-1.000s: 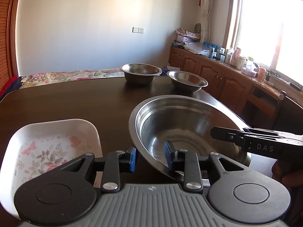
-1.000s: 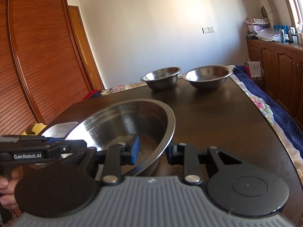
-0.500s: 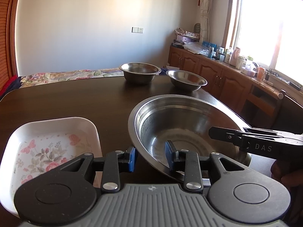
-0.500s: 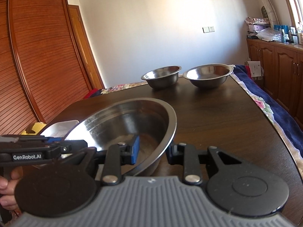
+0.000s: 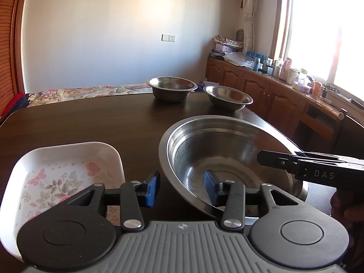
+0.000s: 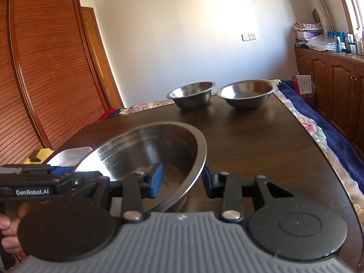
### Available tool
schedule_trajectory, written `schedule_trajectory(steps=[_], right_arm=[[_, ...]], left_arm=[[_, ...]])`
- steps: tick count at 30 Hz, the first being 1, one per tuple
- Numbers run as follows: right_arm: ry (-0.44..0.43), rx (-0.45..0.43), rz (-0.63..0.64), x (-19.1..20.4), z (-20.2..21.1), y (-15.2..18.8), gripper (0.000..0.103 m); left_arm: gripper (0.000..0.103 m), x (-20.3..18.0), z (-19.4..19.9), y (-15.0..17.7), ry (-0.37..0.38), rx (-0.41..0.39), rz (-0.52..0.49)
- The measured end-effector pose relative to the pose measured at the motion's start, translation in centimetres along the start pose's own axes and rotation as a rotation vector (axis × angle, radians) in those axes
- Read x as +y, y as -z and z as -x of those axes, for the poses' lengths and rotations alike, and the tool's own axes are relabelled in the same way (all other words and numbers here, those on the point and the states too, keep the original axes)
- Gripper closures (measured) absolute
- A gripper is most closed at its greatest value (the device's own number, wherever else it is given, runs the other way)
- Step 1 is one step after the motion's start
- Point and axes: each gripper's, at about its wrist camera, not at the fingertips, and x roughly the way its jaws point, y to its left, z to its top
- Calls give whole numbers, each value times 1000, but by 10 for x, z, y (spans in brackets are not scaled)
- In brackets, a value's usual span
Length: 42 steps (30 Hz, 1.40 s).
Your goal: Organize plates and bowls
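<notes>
My left gripper (image 5: 181, 187) has its blue-padded fingers (image 5: 152, 187) spread, and the rim of the large steel bowl (image 5: 229, 152) runs through the gap between them: the right finger sits inside the bowl against its inner wall, the left finger stands outside, apart from the rim, so I am straddling the edge without pinching it. My right gripper (image 6: 182, 182) does the same on the opposite side of the bowl, fingers spread, the left pad inside the bowl and the right pad outside the rim just under its lip; I cannot tell whether either pad touches the metal there. The bowl looks tilted, its base sitting close to the dark wooden table (image 5: 91, 122). To the left of my left fingers, just beside them, lies a white floral dish (image 5: 66, 170), flat on the table. Far ahead of both sets of fingers, near the table's far edge, stand two smaller steel bowls, a deeper bowl (image 5: 171, 88) and a shallower bowl (image 5: 227, 96), near each other but apart. In the right wrist view a hand (image 6: 9, 229) grips the left tool's handle at the lower left.
</notes>
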Motion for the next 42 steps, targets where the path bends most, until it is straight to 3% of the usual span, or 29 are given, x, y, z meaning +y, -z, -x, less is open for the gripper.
schedule_trajectory(steps=[6,19,30,34,42], right_arm=[[17,-25,12,-3,7,-7,50],[44,-76,50,-6,24,-25,39],[63,-101,142,-9,28,-55,27],[63,-116,148,-15,27,-64,14],[73,-96,238,-18,12,-85,14]], left_arm=[[43,1,1,-3,-7,-11,-3],[21,2,7,-6,-41,-46,-15],[19,8,13,-30,-48,-93,-36],[17,10,10,-38,-44,-101,-34],[14,9,-4,-59,-38,-101,-88]])
